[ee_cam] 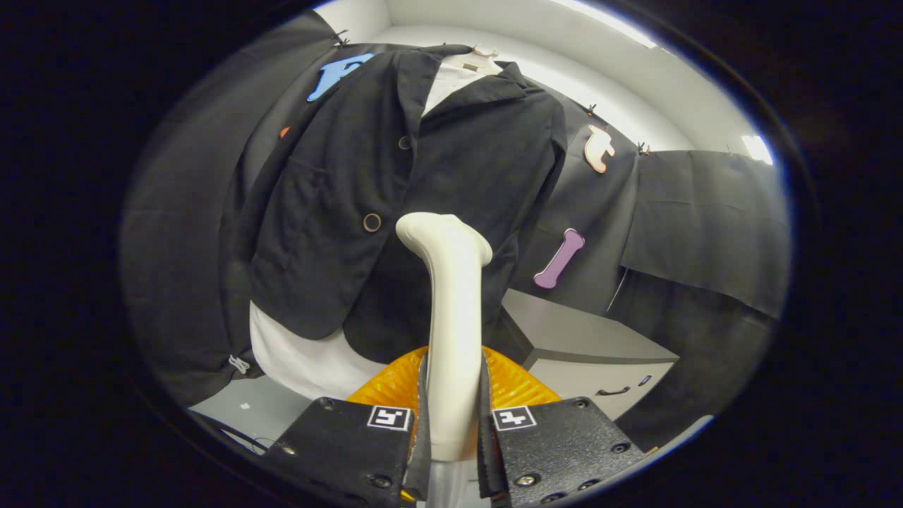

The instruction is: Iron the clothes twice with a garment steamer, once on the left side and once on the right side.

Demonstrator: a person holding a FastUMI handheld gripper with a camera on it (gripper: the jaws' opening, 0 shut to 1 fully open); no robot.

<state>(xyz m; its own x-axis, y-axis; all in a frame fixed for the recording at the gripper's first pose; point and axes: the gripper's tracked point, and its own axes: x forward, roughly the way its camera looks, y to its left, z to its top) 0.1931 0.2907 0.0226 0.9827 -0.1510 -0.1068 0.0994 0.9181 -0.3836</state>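
Steamer (pixel 451 310), white and hard-shelled, stands upright between our gripper's (pixel 451 423) two fingers, which press its handle from both sides, so the claw is clenched on it. We judge it rigid and fairly smooth, likely top-heavy with its head well above the grip, so a low hold on the handle, as now, may let it twist if we swing fast. Its head sits just in front of the black jacket (pixel 395 183), which hangs on a hanger (pixel 480 58) over a white shirt (pixel 303 353). The jacket looks soft and free-hanging; we expect it to give and sway under pressure. Something ribbed and orange (pixel 395 384) lies just beyond the fingers. A grey cabinet (pixel 585 339) stands near the jacket's hem on one side, narrowing room there; the other side looks freer.
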